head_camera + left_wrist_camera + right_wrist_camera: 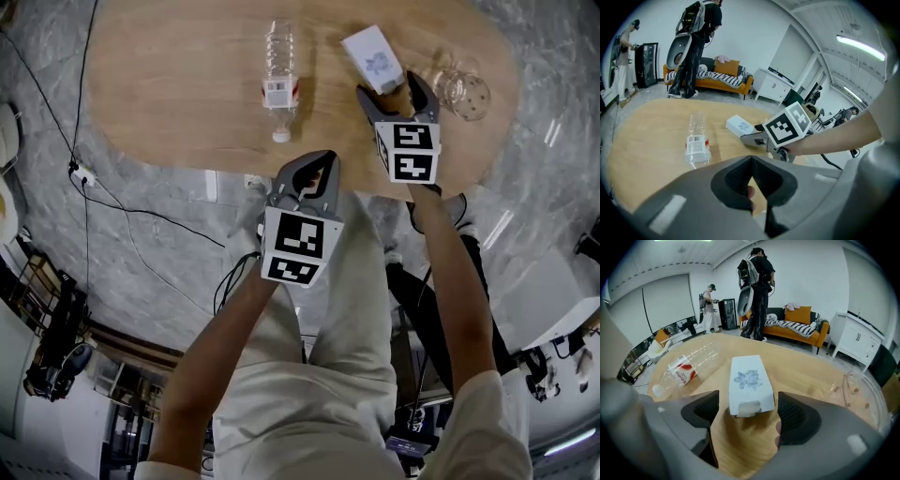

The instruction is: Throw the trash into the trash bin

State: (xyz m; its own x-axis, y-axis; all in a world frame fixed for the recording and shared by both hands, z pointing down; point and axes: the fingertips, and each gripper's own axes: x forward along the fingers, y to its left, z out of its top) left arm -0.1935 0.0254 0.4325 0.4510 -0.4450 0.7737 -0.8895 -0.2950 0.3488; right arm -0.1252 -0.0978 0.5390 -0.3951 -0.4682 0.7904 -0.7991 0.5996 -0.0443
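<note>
Wooden table [169, 84] is carrying a white carton [373, 58], its near end lying between the right gripper's [389, 94] wide-spread jaws, untouched; a bottle [279, 80] is lying beside it; the left gripper [319, 167] is hanging closed, empty.

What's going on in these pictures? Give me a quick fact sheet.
Table: oval, wooden
On it: plastic bottle lying down, white box, clear plastic container
Left gripper: shut, empty, at table's near edge
Right gripper: open, aimed at white box, not gripping
Trash bin: not in view
</note>
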